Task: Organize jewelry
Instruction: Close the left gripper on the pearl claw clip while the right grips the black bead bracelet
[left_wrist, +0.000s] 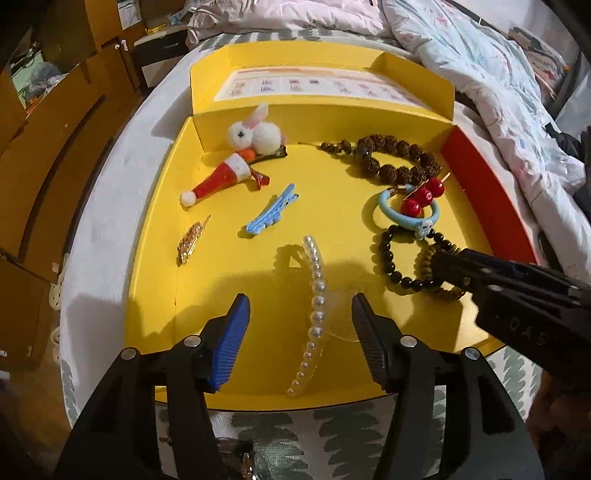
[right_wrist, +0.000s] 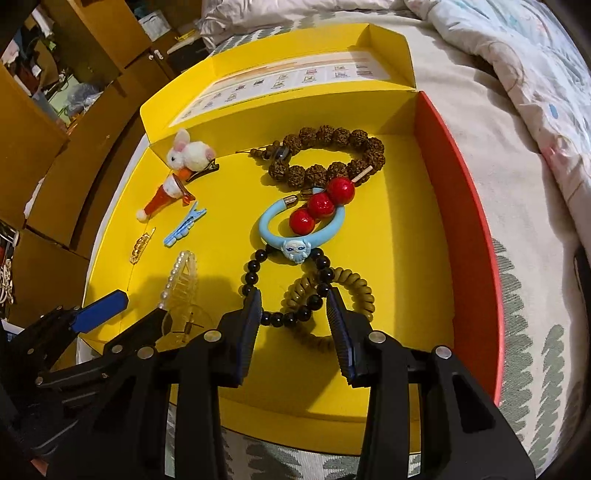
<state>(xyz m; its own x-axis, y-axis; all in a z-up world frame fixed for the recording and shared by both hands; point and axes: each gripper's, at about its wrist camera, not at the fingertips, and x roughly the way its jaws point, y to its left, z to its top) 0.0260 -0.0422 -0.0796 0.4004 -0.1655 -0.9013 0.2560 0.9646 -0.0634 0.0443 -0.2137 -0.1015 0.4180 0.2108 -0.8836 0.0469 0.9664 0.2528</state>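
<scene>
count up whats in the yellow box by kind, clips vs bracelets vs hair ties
hair clips: 6 (bunny clip, santa hat clip, blue clip, gold clip, pearl claw clip, red berry clip)
bead bracelets: 2 (brown bead bracelet, black bead bracelet)
hair ties: 2 (light blue tie, olive spiral tie)
total: 10

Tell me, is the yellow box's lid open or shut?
Open. The lid is folded back flat behind the yellow box, its printed inside facing up, and the jewelry lies exposed.
</scene>
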